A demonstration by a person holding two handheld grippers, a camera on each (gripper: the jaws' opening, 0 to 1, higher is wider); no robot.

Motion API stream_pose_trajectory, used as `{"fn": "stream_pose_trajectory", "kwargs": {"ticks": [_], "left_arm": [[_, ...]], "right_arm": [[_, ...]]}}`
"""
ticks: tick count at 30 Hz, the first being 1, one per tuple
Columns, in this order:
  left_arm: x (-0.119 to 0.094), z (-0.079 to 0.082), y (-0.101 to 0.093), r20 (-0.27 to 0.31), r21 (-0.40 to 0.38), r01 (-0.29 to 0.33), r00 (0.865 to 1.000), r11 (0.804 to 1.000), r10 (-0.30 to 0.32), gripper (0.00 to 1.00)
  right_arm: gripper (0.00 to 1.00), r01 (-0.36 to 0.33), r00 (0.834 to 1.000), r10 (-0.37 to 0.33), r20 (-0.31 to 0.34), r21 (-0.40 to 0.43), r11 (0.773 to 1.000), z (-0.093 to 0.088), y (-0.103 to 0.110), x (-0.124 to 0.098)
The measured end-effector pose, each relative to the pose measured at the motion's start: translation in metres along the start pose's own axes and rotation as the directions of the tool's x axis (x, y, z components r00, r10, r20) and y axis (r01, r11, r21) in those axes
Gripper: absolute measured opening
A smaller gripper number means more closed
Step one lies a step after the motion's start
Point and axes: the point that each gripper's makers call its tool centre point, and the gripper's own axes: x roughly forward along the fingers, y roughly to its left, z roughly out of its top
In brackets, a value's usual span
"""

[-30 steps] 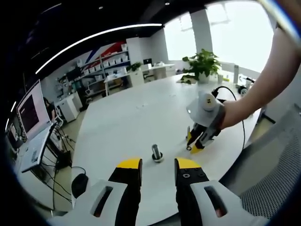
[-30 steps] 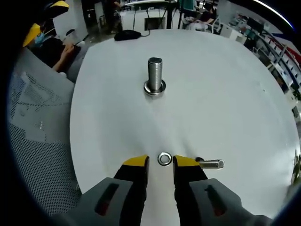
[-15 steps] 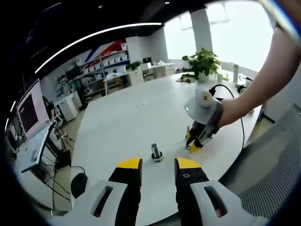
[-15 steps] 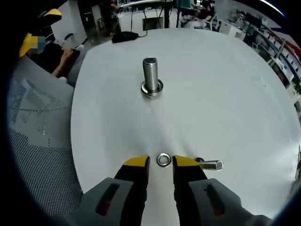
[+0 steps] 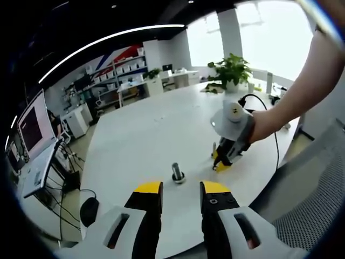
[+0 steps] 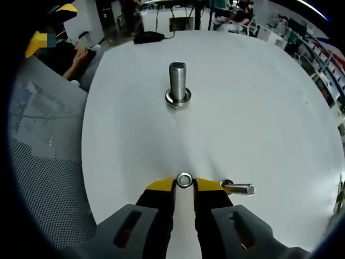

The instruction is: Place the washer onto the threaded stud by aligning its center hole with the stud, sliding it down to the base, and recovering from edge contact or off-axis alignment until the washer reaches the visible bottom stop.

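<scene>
The threaded stud (image 6: 177,81) stands upright on a flat round base on the white table (image 6: 259,108), well ahead of my right gripper (image 6: 184,185). A small steel washer (image 6: 184,179) lies flat on the table between that gripper's yellow fingertips, which are shut on its edges. In the left gripper view the stud (image 5: 176,172) stands just ahead of my left gripper (image 5: 181,189), which is open with nothing between its fingers. My right gripper (image 5: 225,159) shows to the stud's right, tips down on the table, held by a person's arm.
A loose bolt (image 6: 240,189) lies on its side just right of my right gripper's tip. A mesh chair back (image 6: 38,162) borders the table's edge, and a black mouse (image 6: 146,36) lies at its far side. A potted plant (image 5: 233,70) stands at the far end.
My right gripper's jaws have shut on the washer, which lay loose between open tips before. The left gripper has stayed open and nearly still.
</scene>
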Motion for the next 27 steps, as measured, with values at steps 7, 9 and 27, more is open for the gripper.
{"fn": "stream_pose_trajectory", "kwargs": {"ticks": [7, 9, 27], "left_arm": [[0.0004, -0.0003, -0.0009, -0.002, 0.000, 0.004, 1.000, 1.000, -0.004, 0.25], [-0.0001, 0.0001, -0.0011, 0.000, 0.001, 0.003, 1.000, 1.000, -0.003, 0.25], [-0.0011, -0.0004, -0.0013, -0.001, 0.012, -0.002, 1.000, 1.000, 0.002, 0.25]], "right_arm": [[0.14, -0.018, 0.997, 0.014, -0.071, -0.049, 0.999, 0.0017, -0.0003, 0.0022], [0.14, -0.018, 0.997, 0.014, -0.078, -0.053, 0.998, 0.0014, -0.0005, 0.0024], [0.13, 0.011, 1.000, -0.011, -0.018, 0.001, 1.000, 0.0087, -0.0002, -0.0067]]}}
